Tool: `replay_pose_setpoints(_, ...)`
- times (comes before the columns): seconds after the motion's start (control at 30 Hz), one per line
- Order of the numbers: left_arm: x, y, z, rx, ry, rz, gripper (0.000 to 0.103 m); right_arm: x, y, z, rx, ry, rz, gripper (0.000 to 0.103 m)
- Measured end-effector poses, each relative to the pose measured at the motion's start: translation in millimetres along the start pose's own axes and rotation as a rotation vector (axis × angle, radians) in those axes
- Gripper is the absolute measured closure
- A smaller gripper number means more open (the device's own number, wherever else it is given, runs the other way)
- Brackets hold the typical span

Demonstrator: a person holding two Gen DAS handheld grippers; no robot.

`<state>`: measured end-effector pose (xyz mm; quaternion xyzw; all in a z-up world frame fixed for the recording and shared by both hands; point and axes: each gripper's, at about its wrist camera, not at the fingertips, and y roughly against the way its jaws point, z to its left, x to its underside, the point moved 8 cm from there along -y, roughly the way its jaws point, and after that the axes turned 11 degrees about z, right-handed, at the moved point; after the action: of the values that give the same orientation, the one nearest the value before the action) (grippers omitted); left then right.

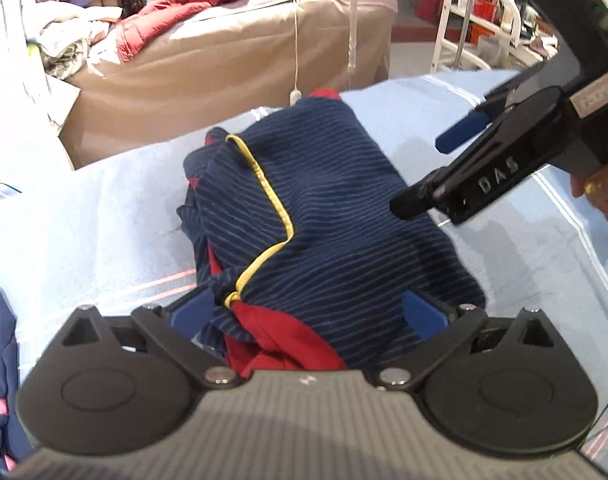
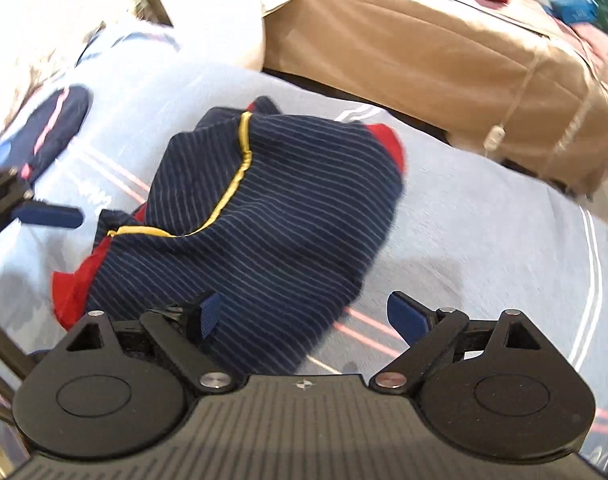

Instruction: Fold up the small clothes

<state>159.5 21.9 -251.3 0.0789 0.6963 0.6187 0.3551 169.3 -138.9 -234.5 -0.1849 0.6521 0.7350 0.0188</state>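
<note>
Navy striped garment (image 1: 324,216), trimmed yellow and red, lies bunched on the pale blue towel (image 1: 104,220), likely set down mid-fold. Both the left gripper (image 1: 308,314) and right gripper (image 2: 308,316) straddle its near edge with fingers released. Bare towel surrounds the garment for spreading.

garment (image 1: 324,216): navy, thin pale stripes, yellow piping, red lining
bed cover (image 1: 104,216): light blue, white and pink-red lines
gripper pads (image 2: 404,316): blue
gripper bodies (image 1: 304,420): black, grey ribbed
second garment (image 2: 60,120): navy, pink stripe
far bed (image 1: 224,60): tan
jacket (image 1: 184,4): red
</note>
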Motion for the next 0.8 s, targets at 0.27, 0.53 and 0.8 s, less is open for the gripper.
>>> replay_pose_setpoints(0.27,36.3,24.7,12.7,0.221,0.289,0.018,0.000,19.5,12.0,-27.1,-0.121,-0.177,-0.010,0.000)
replay_pose_setpoints(0.53,75.9,-16.2,35.8,0.453,0.746,0.026,0.000,38.6,6.1,-38.0,-0.277,-0.330,0.002,0.000)
replay_pose_setpoints(0.8,78.6,-55.6,43.0,0.498,0.940,-0.019,0.000,44.9,-8.4,-50.2,-0.463,-0.533,-0.012,0.000)
